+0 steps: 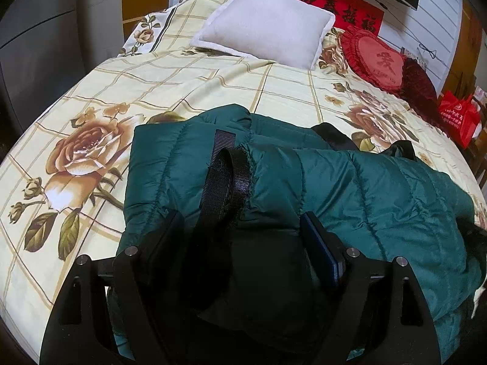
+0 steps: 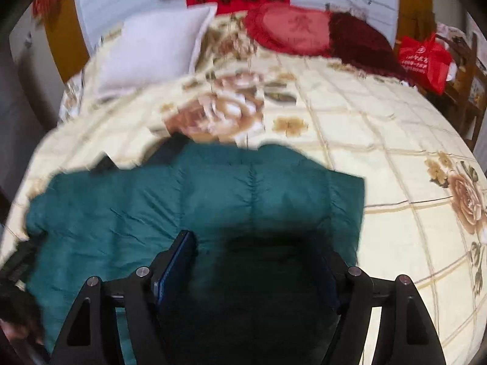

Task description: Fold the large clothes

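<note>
Left wrist view: the green jacket point(image 1: 350, 188) lies folded on the bed point(image 1: 188, 82), near its lower edge. The left gripper point(image 1: 240, 228) has wide jaws straddling a jacket fold and black strap point(image 1: 225, 179); grip cannot be told.

Right wrist view, blurred: the right gripper point(image 2: 258, 252) stands over the jacket point(image 2: 152, 206), jaws wide, fabric between them.

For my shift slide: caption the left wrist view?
Left gripper straddling the folded green puffer jacket on a floral bedspread, white pillow behind.
</note>
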The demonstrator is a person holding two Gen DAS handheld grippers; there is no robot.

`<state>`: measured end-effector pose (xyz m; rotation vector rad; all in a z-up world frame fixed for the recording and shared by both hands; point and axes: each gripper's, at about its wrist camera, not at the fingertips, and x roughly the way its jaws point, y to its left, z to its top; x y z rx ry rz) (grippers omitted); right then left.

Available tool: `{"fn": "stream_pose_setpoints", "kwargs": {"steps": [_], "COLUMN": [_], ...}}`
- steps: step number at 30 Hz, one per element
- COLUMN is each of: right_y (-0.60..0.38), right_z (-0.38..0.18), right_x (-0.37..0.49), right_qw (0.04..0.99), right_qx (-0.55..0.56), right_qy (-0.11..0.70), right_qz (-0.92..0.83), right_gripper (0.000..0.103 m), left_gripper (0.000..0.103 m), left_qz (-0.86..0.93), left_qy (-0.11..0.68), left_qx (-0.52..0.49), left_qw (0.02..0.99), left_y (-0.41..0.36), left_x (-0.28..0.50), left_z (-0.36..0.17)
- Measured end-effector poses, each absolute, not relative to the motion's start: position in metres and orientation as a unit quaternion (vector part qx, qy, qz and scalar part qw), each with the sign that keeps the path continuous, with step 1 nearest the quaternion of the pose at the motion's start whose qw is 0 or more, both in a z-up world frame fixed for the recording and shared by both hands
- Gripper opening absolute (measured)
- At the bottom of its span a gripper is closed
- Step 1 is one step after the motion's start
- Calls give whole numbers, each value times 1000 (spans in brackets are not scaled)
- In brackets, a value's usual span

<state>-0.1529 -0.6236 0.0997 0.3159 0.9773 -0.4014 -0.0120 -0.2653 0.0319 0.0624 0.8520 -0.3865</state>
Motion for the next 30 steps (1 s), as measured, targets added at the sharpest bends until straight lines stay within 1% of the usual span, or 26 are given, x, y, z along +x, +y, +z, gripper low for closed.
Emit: {"fn": "stream_pose_setpoints", "kwargs": {"steps": [2,5,7,10,14,17,20,23,25,27,30], "right_y": [-622,-622,-619,-607,-586,-571,-561,-557,-560,-562,-558], "right_z": [95,97,107,128,142,133,110,106,114,127,144], "right_x": [-157,-159,-164,-176,-190,-196,-191,-186,-188,-200,-221], "right_qw": [861,859,857,869,878,876,869,866,864,871,880], "right_qx": [143,130,128,122,116,110,76,47,55,73,77], "right_qy": [447,452,454,433,426,435,453,462,467,454,435], "right_qz": [-197,-201,-209,-204,-185,-177,-184,-184,-177,-173,-176], "right_gripper": [79,79,79,79,79,79,80,81,81,81,81], "left_gripper": [81,81,81,81,81,81,81,81,81,81,81], "left_qz": [-186,-185,-186,-185,-186,-186,-187,-195,-202,-201,-190], "left_qy": [411,409,410,409,409,405,400,408,421,428,418], "left_qx": [30,32,31,31,31,29,27,23,15,0,-5], "left_qw": [892,893,893,893,893,895,897,891,884,881,888], "left_y": [-265,-266,-266,-266,-266,-265,-265,-259,-250,-238,-221], "left_x": [-12,-12,-12,-13,-13,-12,-14,-15,-18,-25,-43], "left_z": [32,32,32,31,31,31,33,36,41,50,67]}}
